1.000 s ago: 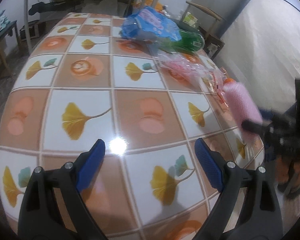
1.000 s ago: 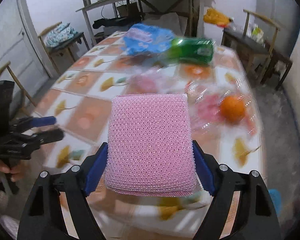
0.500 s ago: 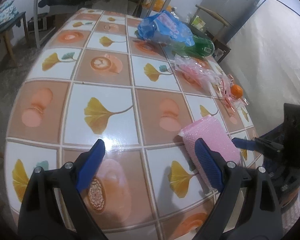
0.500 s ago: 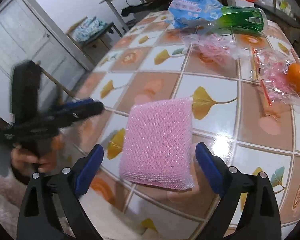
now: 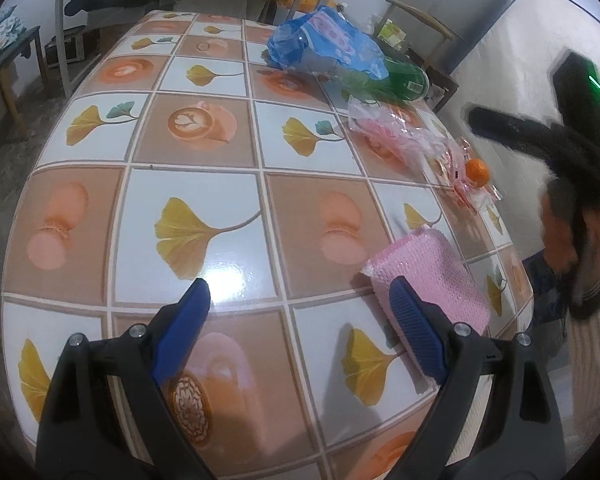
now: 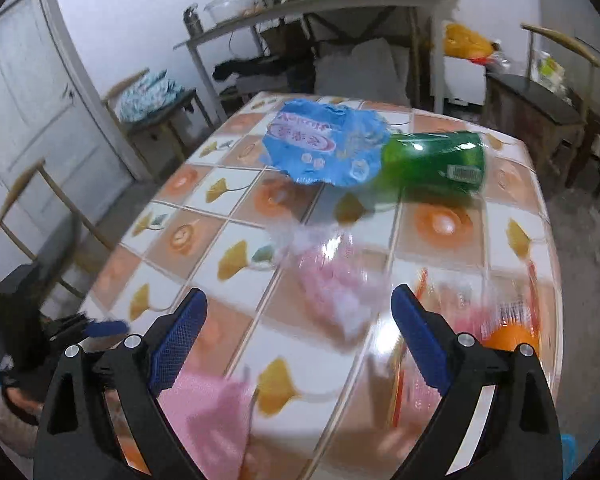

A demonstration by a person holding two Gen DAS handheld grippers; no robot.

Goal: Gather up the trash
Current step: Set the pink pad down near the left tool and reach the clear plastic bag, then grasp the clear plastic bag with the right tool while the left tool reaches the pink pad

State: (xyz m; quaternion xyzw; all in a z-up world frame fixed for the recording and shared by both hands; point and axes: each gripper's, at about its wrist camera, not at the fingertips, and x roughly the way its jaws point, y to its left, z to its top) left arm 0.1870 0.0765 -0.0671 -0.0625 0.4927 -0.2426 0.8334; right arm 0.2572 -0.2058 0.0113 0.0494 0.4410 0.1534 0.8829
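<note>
Left wrist view. We see the left tool (image 5: 300, 316) released above the tiled bench (image 5: 204, 184), its blue pads wide apart with nothing between them. The pink mesh pad (image 5: 432, 276) lies flat on the bench near its right edge, partly hidden behind the tool's right finger (image 5: 418, 336). Farther along the same edge we find an orange (image 5: 477, 170) wrapped in clear film, then a crumpled pink-and-clear bag (image 5: 396, 136), a green bottle (image 5: 396, 80) lying on its side, and a blue plastic bag (image 5: 328, 44) that overlaps the bottle's near end. The right tool (image 5: 540, 140) appears as a dark blur at the right, above the bench edge and clear of the pad.

Right wrist view. We see the right tool (image 6: 300, 336) released, its jaws having just been opening, with nothing between them. The pink mesh pad (image 6: 208, 412) lies blurred on the bench (image 6: 440, 220) at lower left, behind the tool's left finger (image 6: 176, 344). Ahead of the tool lies the pink-and-clear bag (image 6: 332, 280); the orange (image 6: 508, 338) sits beyond the right finger. The blue plastic bag (image 6: 324, 148) and green bottle (image 6: 436, 160) lie touching at the far end. The left tool (image 6: 100, 326) shows at the left edge.
</note>
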